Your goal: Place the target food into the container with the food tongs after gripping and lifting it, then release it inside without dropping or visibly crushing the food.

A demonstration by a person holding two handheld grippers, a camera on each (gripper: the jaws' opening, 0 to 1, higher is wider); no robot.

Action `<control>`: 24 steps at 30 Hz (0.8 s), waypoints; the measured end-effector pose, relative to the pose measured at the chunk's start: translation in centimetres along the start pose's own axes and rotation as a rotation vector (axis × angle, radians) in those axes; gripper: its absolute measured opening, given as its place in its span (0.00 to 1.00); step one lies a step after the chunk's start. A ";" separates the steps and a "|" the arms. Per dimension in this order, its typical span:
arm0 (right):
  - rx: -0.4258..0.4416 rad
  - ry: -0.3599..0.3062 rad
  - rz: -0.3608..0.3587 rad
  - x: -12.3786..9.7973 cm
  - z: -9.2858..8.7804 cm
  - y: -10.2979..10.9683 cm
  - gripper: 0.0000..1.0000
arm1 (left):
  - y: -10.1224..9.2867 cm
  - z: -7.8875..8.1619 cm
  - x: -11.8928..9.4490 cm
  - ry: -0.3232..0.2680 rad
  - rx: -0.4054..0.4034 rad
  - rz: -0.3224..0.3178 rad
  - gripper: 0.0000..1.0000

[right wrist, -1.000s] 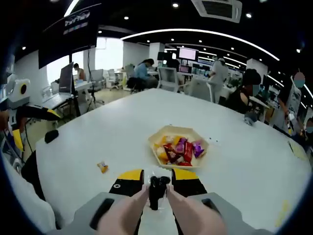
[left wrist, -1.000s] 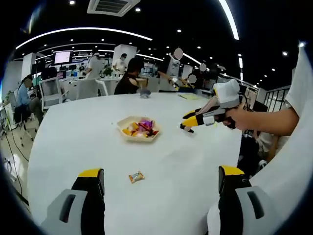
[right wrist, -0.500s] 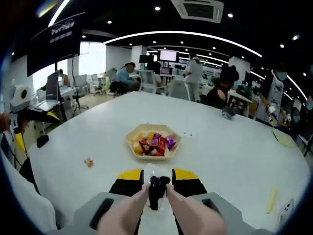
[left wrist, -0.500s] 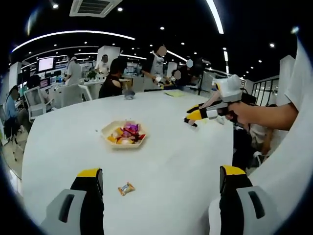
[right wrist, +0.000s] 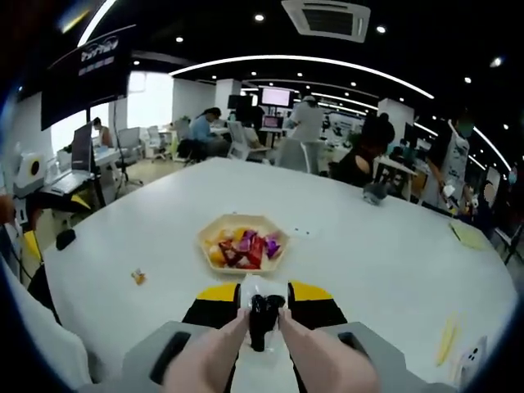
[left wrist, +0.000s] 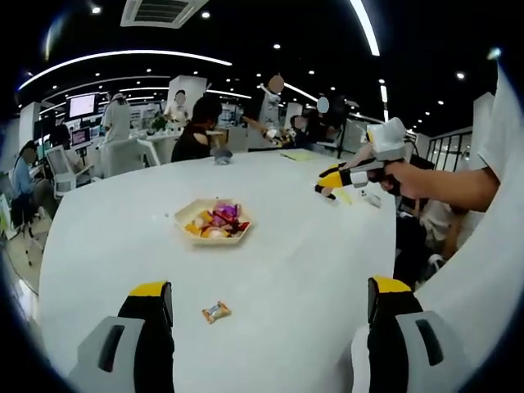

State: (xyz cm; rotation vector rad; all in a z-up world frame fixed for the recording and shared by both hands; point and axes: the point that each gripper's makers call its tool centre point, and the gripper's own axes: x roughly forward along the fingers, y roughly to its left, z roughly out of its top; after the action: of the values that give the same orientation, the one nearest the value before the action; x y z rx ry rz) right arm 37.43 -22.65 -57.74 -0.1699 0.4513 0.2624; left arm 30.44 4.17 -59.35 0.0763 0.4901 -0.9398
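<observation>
An open-plan office with ceiling lights and seated people surrounds a large white table. In the left gripper view, a hexagonal tray of wrapped sweets is seen at eleven o'clock from the view's centre, and a single wrapped candy lies alone on the table at seven o'clock, well apart from the tray. The left gripper is held with its jaws wide apart and empty. The right gripper is seen at two o'clock, above the table. In the right gripper view, food tongs are clamped between the right gripper's jaws, with the tray at twelve o'clock just beyond them.
</observation>
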 end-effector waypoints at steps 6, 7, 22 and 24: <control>-0.008 -0.004 0.006 0.5 0.8 -0.4 0.22 | 0.0 -0.3 -0.3 0.008 0.023 0.005 1.00; -0.009 -0.003 0.009 0.5 0.9 -0.4 0.22 | 0.0 -0.3 -0.3 0.009 0.023 0.006 1.00; -0.050 -0.023 0.024 2.5 4.6 -1.8 0.22 | 0.4 -0.7 -1.1 0.009 0.003 0.032 0.99; -0.044 -0.025 0.029 3.2 5.2 -2.5 0.22 | 0.6 -0.7 -1.3 0.006 -0.005 0.040 0.99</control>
State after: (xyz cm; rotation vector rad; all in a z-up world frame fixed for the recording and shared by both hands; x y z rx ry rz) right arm 42.98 -23.18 -54.32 -0.2030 0.4233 0.3027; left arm 30.07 5.69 -59.54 0.0844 0.4948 -0.8992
